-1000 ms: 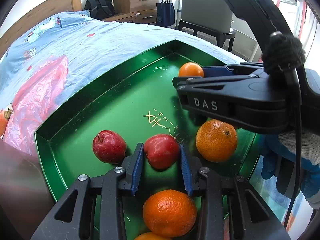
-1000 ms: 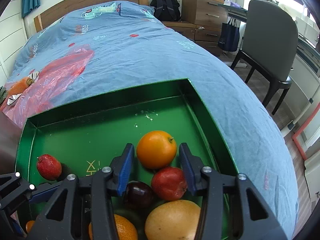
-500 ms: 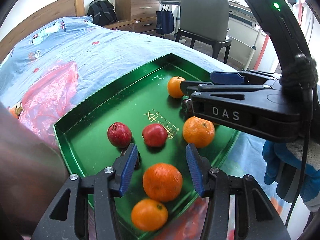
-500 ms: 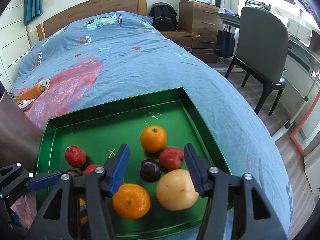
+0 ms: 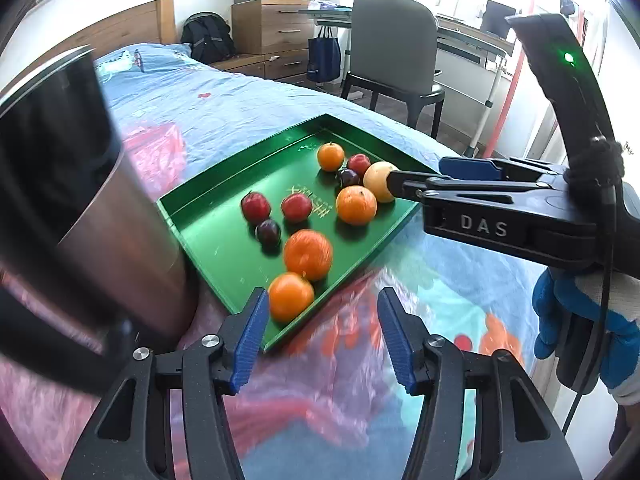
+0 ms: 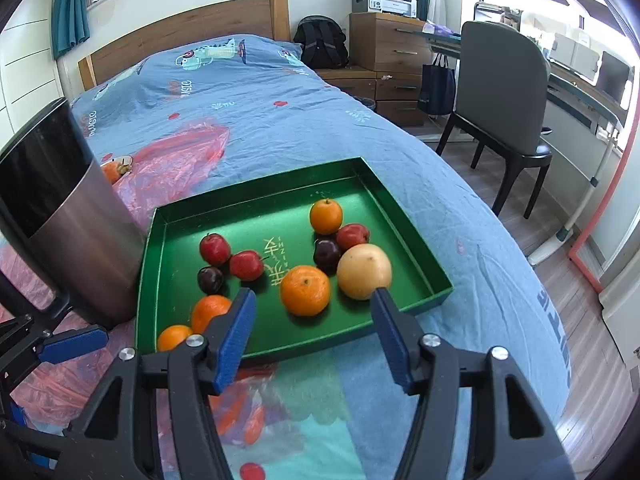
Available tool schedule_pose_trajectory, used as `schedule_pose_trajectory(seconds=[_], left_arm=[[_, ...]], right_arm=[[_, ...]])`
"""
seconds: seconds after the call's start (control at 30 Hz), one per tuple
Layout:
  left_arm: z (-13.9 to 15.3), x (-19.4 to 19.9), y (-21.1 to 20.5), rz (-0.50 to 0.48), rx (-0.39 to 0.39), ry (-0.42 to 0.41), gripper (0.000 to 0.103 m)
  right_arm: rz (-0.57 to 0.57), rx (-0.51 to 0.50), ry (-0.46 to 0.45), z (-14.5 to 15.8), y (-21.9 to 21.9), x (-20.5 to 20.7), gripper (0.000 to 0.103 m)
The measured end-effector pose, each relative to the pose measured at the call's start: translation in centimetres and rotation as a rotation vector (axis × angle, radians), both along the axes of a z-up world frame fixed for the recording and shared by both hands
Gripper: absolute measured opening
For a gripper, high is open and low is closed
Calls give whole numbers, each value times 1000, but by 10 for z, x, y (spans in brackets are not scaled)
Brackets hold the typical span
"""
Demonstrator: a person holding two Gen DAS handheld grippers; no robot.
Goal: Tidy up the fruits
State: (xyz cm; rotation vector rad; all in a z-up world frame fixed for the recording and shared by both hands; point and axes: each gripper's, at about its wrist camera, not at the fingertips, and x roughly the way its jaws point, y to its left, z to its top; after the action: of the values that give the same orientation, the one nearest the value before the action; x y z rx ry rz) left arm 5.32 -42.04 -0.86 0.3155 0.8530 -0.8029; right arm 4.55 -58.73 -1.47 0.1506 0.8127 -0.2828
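Both claws are held clear of the tray (image 6: 408, 236), jaws just widened, nothing gripped. Beyond the right claw (image 6: 312, 320), 4 oranges (image 6: 305, 289), 3 apples (image 6: 215, 249), 2 plums (image 6: 210, 280) and a pale fruit (image 6: 364, 271) are seen within the rim. A bin (image 6: 76, 240) stands against the left rim. "DAS" is read on the right claw from the left claw (image 5: 318, 320) only.

fruits (image 6: 305, 290) in tray (image 6: 412, 240), bin (image 6: 76, 248) left.
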Motion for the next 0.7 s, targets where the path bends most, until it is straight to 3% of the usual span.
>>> schedule_pose_trajectory(seconds=[0.13, 0.27, 0.47, 0.7], left_arm=[[6, -16, 28, 29, -1, -7, 54], [9, -26, 53, 69, 4, -23, 57], [13, -38, 99, 131, -8, -38, 59], [18, -53, 156, 220, -20, -49, 60]], right_arm=[[12, 7, 3, 3, 27, -22, 83], [29, 2, 12, 6, 54, -40, 94], [38, 4, 7, 12, 93, -61, 103], [60, 0, 18, 11, 139, -79, 103]])
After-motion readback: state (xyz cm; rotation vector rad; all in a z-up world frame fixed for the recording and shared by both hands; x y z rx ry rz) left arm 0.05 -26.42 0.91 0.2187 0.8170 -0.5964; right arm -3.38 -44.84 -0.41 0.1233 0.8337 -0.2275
